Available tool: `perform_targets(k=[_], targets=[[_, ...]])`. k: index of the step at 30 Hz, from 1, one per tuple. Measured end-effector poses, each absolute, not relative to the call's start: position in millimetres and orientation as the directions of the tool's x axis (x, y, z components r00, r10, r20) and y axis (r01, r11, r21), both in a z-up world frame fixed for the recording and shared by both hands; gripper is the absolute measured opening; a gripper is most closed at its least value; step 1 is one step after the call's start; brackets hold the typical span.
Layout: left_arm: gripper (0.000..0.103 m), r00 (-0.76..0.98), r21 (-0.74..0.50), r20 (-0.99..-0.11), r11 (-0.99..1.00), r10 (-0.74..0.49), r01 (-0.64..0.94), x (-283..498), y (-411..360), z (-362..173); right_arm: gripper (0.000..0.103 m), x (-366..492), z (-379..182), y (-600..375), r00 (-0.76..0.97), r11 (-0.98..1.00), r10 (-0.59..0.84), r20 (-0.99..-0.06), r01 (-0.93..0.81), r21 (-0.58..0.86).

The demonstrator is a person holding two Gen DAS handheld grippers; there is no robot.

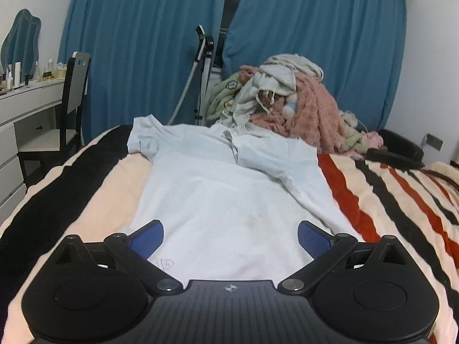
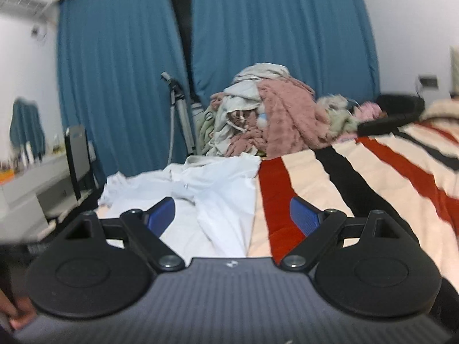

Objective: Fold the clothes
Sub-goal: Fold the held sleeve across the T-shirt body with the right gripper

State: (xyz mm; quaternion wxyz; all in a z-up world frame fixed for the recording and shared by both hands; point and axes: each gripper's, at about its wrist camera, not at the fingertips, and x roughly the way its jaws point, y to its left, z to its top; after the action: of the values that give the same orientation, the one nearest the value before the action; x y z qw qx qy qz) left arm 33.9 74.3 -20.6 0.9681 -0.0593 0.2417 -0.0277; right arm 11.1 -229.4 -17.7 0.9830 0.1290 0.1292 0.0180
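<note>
A pale blue-white T-shirt [image 1: 218, 189] lies spread on the striped bed, collar toward the far end, with its right sleeve folded inward over the chest. My left gripper [image 1: 231, 239] is open and empty, just above the shirt's lower hem. The shirt also shows in the right wrist view [image 2: 218, 192], where its right edge runs up the middle. My right gripper [image 2: 232, 215] is open and empty, hovering over that right edge, one finger above the shirt and the other above the blanket.
A heap of unfolded clothes [image 1: 287, 100] with a pink fleece lies at the far end of the bed. The striped blanket [image 1: 401, 200] extends right. A chair [image 1: 66, 109] and white dresser [image 1: 17, 120] stand left. Blue curtains [image 1: 143, 43] and a garment steamer [image 1: 200, 57] stand behind.
</note>
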Motion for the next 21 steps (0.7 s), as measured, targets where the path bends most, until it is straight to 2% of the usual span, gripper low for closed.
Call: perform_targets(k=[3,9,14,16,21], targets=[[0.097,0.876,-0.105,-0.47,0.992,-0.11,0.068,33.8,62.4,-20.0,0.088,5.6,-12.2,-263.2,0.967,0.939,0.044,-0.252,0.046,0.341],[0.094,0.845,-0.056,-0.492,0.976,-0.21,0.211,23.1,12.1,-23.9,0.088,-8.9,-14.9,-308.4,0.977,0.923,-0.025,-0.214,0.105,0.37],[0.073,0.745,-0.077,-0.563,0.92,-0.358,0.384,15.8,-59.1,-44.8,0.088,-11.3,-25.9,-337.8,0.978,0.889,-0.039,-0.207,0.129,0.44],[0.07,0.701,-0.092,-0.577,0.886,-0.419,0.454,9.7,-87.8,-53.8,0.088,-10.1,-31.9,-345.7,0.975,0.881,-0.062,-0.215,0.155,0.447],[0.07,0.608,-0.134,-0.582,0.8,-0.541,0.584,-2.7,-149.9,-78.4,0.088,-5.4,-45.6,-361.1,0.968,0.855,-0.068,-0.241,0.181,0.485]])
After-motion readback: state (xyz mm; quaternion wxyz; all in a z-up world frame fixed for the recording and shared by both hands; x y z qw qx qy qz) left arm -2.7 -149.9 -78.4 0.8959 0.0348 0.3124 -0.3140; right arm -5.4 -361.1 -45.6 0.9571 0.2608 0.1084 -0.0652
